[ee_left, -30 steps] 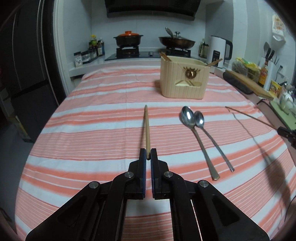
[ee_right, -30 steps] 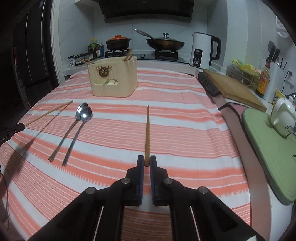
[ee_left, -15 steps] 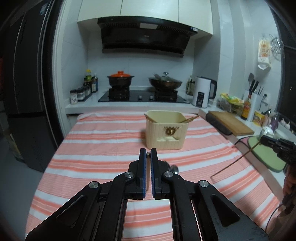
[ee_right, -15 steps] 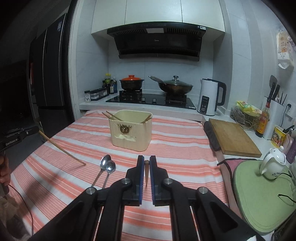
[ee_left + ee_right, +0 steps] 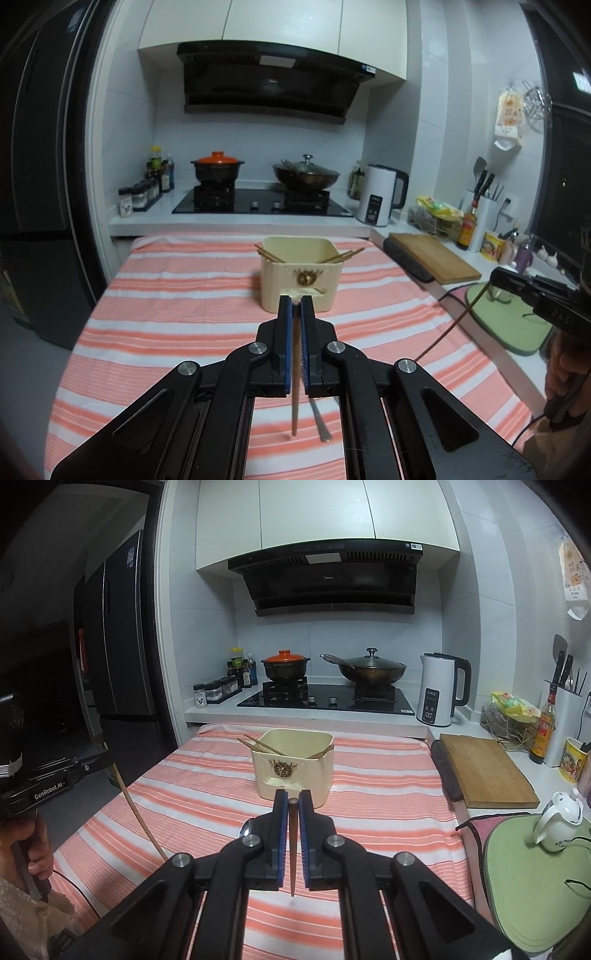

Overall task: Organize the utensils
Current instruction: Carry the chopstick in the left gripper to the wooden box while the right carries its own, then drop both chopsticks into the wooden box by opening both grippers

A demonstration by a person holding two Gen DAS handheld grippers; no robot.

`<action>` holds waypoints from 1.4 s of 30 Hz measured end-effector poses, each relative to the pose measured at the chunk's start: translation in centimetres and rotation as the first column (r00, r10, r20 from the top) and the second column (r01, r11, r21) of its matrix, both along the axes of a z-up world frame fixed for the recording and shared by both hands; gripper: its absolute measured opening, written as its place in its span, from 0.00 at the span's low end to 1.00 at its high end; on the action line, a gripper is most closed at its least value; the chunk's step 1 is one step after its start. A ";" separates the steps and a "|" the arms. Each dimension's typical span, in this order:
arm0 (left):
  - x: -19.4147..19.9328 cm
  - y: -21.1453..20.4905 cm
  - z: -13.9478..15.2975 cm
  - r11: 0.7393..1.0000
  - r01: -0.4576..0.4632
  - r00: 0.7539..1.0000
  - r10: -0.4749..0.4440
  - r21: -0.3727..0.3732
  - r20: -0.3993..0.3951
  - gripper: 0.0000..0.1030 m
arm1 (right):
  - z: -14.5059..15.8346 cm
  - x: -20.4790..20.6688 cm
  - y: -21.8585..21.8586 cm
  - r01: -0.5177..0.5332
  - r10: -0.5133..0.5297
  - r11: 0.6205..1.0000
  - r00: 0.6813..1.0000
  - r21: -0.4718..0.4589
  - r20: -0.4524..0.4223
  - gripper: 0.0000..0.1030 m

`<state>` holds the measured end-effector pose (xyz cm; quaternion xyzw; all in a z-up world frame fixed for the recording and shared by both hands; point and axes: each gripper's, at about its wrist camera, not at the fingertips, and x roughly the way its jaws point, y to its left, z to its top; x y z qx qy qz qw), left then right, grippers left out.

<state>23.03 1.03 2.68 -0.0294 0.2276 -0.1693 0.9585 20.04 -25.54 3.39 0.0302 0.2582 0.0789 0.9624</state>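
Note:
A cream utensil holder (image 5: 300,275) stands mid-table on the striped cloth and has several chopsticks leaning in it; it also shows in the right wrist view (image 5: 292,762). My left gripper (image 5: 295,304) is shut on a wooden chopstick (image 5: 294,410) that hangs down between the jaws, raised above the table. My right gripper (image 5: 293,799) is shut on a darker chopstick (image 5: 292,849), also hanging point down. A spoon handle (image 5: 320,424) lies on the cloth below my left gripper; a spoon bowl (image 5: 246,827) peeks out beside my right one.
A wooden cutting board (image 5: 484,771) and a green mat with a white teapot (image 5: 559,819) lie to the right. The stove with pots (image 5: 258,181) and a kettle (image 5: 380,195) stand behind the table. The other gripper shows at each view's edge (image 5: 535,295) (image 5: 48,775).
Both grippers have lifted their chopsticks off the cloth and tipped them from lying flat ahead to hanging point down. Both views have risen and pulled back from the table.

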 end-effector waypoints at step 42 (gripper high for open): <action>21.9 -4.3 10.6 0.989 -0.020 0.994 0.037 -0.148 0.107 0.02 | 7.9 19.5 1.6 0.011 -0.015 1.000 0.985 0.027 0.171 0.06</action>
